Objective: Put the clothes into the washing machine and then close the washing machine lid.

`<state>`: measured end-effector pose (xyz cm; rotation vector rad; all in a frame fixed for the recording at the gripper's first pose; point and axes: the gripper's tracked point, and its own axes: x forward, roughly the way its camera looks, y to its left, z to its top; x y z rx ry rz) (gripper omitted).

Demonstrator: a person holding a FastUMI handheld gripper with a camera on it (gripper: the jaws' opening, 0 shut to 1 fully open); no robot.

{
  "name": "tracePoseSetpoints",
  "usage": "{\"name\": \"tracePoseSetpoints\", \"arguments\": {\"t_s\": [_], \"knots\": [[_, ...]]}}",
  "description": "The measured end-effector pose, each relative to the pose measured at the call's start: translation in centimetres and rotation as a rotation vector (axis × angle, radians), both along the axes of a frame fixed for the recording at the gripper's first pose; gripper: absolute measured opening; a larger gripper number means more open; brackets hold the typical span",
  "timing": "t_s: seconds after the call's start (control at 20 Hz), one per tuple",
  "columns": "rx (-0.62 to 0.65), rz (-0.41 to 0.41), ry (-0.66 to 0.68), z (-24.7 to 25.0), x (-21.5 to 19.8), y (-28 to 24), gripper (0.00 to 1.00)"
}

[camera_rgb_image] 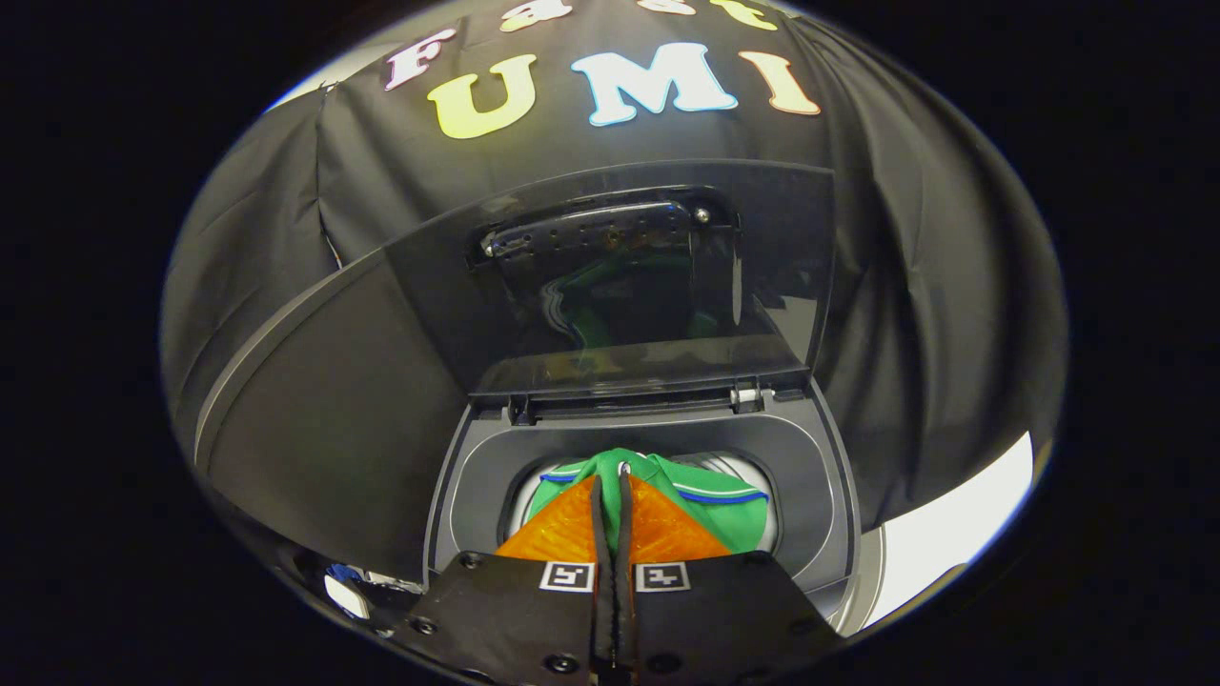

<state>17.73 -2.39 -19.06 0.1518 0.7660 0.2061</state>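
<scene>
Your gripper [611, 476] is clenched on one green garment [667, 481], fingers pinching its fabric just over the drum opening. One washing machine [648, 448] lies ahead; its one lid [610, 286] stands raised and open beyond the fingers.

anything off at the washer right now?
Nothing stands out. The lid is propped open, and the hand-held gripper is shut on a green garment that hangs over the drum opening. No spill or damage shows.
</scene>
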Motion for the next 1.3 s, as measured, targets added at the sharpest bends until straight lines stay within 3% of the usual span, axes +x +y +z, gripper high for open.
{"name": "tracePoseSetpoints", "arguments": {"t_s": [0.05, 0.35, 1.0, 1.3], "knots": [[-0.002, 0.003, -0.001, -0.1, 0.2, 0.1, 0.06], [-0.121, -0.031, -0.129, 3.2, 1.9, -1.7, 0.98], [-0.084, -0.047, -0.493, 14.8, 8.0, 0.5, 0.98], [-0.058, -0.052, -0.554, 17.0, 12.9, 1.6, 0.98]]}}
